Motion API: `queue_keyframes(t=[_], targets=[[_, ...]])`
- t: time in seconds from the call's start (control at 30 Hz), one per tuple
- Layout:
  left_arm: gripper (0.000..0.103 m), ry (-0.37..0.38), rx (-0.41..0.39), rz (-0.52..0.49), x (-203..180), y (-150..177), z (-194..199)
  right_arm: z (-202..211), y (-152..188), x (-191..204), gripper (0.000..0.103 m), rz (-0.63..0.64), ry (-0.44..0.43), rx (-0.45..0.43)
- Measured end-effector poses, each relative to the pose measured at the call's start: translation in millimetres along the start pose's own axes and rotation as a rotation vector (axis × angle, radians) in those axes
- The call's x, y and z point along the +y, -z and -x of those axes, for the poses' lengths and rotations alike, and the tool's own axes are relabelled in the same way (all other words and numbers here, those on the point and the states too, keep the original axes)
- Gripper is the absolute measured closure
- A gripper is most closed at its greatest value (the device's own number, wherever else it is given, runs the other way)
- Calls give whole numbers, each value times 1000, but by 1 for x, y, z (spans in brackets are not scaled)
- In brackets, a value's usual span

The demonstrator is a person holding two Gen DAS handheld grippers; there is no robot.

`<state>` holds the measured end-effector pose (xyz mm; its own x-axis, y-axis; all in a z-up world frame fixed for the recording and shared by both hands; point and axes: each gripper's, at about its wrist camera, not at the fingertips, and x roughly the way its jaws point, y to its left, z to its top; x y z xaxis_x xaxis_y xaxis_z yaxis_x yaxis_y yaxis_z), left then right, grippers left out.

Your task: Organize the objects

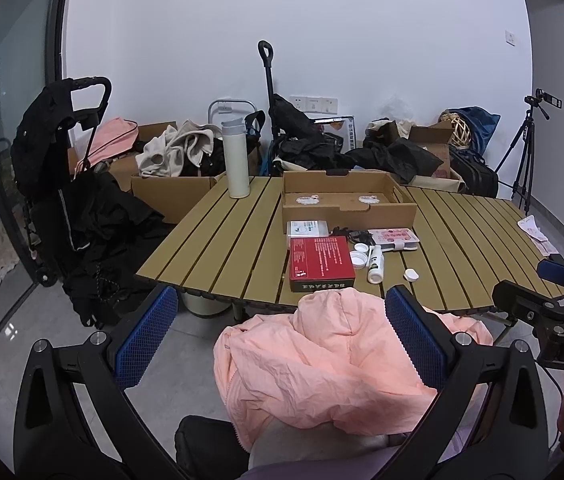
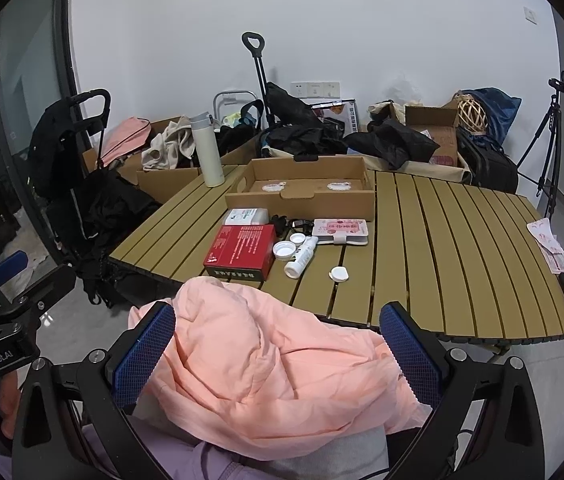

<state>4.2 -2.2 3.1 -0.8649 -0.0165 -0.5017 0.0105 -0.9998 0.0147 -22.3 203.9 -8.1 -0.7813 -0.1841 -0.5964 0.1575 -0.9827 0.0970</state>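
Both claws hang wide apart, left gripper (image 1: 280, 340) and right gripper (image 2: 278, 354), nothing clamped; small items crowd the slatted table (image 2: 442, 240) beside the cardboard tray (image 2: 302, 196). Nothing's started; next, reach for the red box (image 2: 242, 250).

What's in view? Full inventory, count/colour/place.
table: 1, olive slats, centre
tray box: 1, cardboard, table's far side
flask: 1, white, far left corner of table
red box: 1, red, in front of tray box
white bottle: 1, lying right of red box
caps: 3, white, around bottle
pink case: 1, right of bottle
pink jacket: 1, near edge, between both grippers' fingers
tripod: 1, black, right wall
left gripper: open
right gripper: open
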Motion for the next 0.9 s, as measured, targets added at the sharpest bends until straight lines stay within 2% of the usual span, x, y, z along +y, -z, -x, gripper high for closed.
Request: queue_keyframes(t=[0.9], targets=[[0,2,14,6,2,5,-3,-6,0,-1,0,-7,4,36]])
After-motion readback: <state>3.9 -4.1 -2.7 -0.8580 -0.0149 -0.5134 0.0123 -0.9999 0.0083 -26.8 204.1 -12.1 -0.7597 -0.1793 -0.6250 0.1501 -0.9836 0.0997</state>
